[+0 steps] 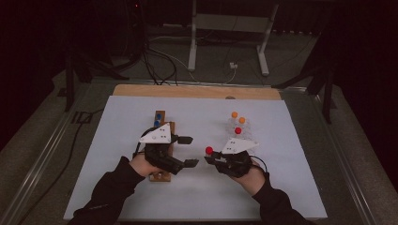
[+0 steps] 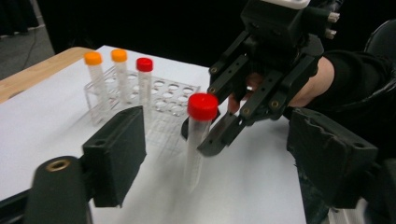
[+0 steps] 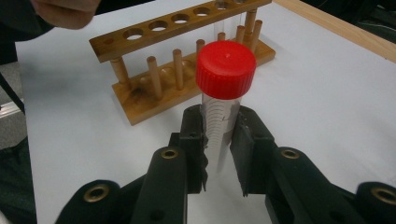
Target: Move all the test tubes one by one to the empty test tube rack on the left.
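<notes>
Red-capped tube (image 3: pixel 224 93) | upright, clamped in right hand-held gripper (image 3: pixel 219 154)

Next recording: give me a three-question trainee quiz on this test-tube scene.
1. Which gripper holds the red-capped clear plastic tube?
2. True or false: the left gripper has its jaws shut on a tube.
3. How many capped tubes stand in the clear plastic rack: A two, B three, C five?

Key: 1. The right gripper, clamped on the tube below its cap. 2. False; its jaws are apart with nothing pressed. 3. B, two orange caps and one red.
</notes>
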Motion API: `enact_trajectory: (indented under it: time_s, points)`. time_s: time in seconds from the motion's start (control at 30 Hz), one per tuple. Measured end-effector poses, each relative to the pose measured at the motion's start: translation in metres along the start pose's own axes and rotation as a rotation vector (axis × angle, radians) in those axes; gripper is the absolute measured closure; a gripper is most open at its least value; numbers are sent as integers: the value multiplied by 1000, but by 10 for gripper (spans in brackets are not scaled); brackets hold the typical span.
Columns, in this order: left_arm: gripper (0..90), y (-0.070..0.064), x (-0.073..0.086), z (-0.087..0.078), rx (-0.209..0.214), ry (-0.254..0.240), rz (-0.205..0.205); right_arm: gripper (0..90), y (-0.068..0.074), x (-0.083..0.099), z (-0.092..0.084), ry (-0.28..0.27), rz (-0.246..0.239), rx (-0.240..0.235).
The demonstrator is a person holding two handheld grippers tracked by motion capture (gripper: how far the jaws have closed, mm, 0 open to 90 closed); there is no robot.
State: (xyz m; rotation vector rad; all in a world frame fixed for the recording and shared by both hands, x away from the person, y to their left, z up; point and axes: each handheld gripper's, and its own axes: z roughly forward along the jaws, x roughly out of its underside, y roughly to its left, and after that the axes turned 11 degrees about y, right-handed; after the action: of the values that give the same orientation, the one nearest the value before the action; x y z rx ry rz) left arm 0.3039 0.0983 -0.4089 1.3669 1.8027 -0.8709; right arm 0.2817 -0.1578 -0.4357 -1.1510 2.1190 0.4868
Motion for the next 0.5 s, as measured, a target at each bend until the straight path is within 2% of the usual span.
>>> enact_trajectory:
  time_s: [0.17, 0.4, 0.5]
  points:
    - [328, -5, -4, 11, 16, 12, 31, 747, 2, -1, 0, -1, -10, -5]
    - [495, -1, -6, 23, -33, 34, 31, 747, 5, -2, 0, 1, -18, -10]
    - [562, 0, -6, 28, -37, 40, 35, 747, 5, -2, 0, 0, -19, -12]
